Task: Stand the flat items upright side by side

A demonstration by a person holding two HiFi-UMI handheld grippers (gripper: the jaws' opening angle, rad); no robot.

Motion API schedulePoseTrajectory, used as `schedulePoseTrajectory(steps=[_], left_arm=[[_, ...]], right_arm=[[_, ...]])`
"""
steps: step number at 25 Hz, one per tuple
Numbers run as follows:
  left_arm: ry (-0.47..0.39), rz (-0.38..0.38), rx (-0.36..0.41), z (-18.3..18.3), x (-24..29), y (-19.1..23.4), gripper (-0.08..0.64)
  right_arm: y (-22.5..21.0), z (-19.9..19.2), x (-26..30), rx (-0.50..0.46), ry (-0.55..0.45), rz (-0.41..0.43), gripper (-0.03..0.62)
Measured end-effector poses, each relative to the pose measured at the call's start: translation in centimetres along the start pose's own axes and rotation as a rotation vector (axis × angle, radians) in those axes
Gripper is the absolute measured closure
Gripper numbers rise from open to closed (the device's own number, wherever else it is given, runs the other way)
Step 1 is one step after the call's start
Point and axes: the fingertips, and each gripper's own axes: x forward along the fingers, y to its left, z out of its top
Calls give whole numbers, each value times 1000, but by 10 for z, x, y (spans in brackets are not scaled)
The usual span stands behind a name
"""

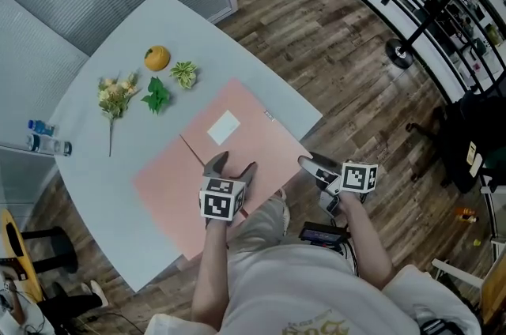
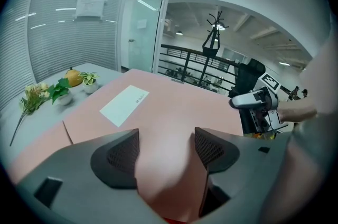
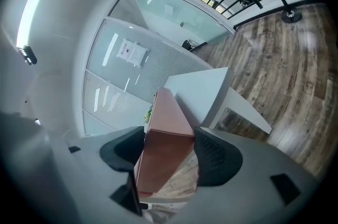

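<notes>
Both arms reach forward and down: left gripper [image 1: 232, 165] hovers jaws apart over the pink folder [image 1: 178, 179] lying flat on the table [image 1: 91, 167], right gripper [image 1: 310, 165] clamps its corner

A folder [image 1: 257, 148] lies mid-frame on the table [image 1: 103, 183]; upper left of it sit an orange [image 1: 156, 57], leafy sprigs [image 1: 156, 96] and a bouquet [image 1: 115, 96], bottles [image 1: 47, 139] at far left.
</notes>
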Motion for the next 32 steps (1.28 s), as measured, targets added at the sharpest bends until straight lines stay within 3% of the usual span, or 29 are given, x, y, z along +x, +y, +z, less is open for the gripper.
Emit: schedulePoseTrajectory(steps=[11,19,26,32], left_arm=[[-61,-40,-53,13,-8,1,245],[-149,-71,-132,26,-17,-2,247],[-211,-114,-154,44,-28,-7,245],[-232,-159,-123,57,-31,-27,245]], right_arm=[[34,20,-5,-119,-6,5,291],[68,41,-10,-294,-56,-21,296],[86,46,-15,-389,-68,-54,298],[89,41,-15,-406,-63,-73,298]])
